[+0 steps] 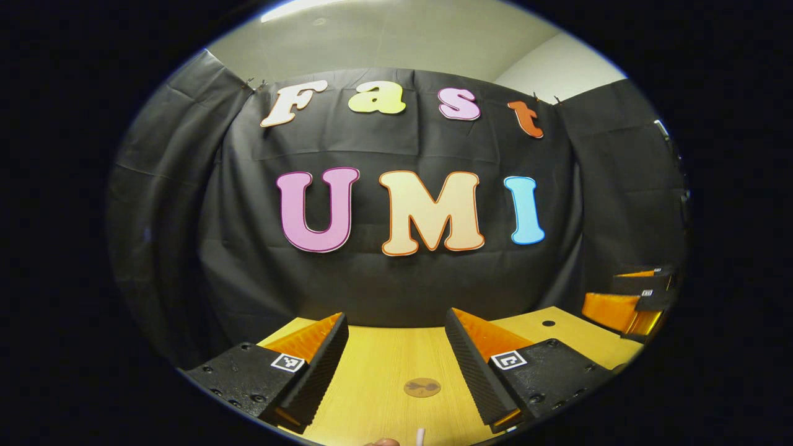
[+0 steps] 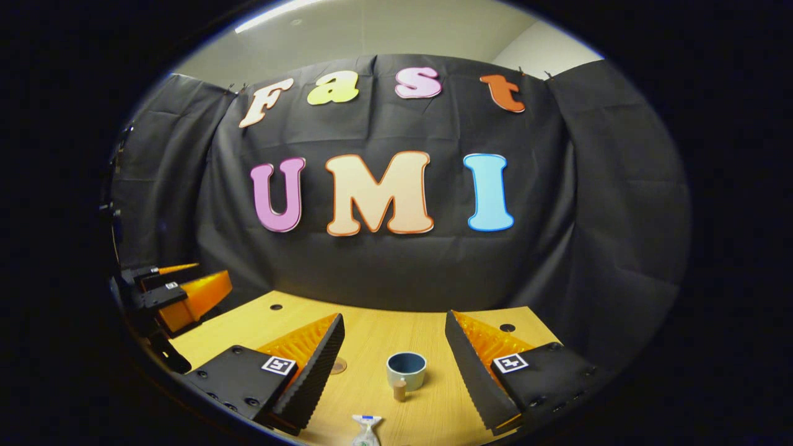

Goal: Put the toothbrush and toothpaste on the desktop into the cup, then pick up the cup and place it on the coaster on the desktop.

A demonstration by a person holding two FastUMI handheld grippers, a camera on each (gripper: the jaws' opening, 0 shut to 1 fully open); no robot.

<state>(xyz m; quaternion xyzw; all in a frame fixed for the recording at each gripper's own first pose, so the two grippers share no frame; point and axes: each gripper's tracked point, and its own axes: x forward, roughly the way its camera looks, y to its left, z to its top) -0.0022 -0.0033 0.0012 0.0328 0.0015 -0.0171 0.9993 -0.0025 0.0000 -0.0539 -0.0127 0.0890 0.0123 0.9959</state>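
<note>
In the right gripper view a pale blue-green cup (image 2: 406, 370) with a small wooden handle stands upright on the wooden desktop (image 2: 427, 347). It sits ahead of my open right gripper (image 2: 395, 319), between the lines of its fingers and apart from both. The toothpaste tube (image 2: 366, 430) lies at the near edge, crimped end toward the cup. A round brown coaster (image 2: 338, 365) peeks out beside the left finger. In the left gripper view the coaster (image 1: 422, 388) lies flat between the fingers of my open left gripper (image 1: 396, 317). A thin white tip (image 1: 420, 437), perhaps the toothbrush, shows at the bottom edge.
The desktop (image 1: 384, 359) ends at the black cloth wall behind. The right gripper (image 1: 632, 303) hangs at the far right of the left gripper view, and the left gripper (image 2: 179, 294) at the far left of the right gripper view. Small dark holes (image 2: 507, 327) mark the desktop's back corners.
</note>
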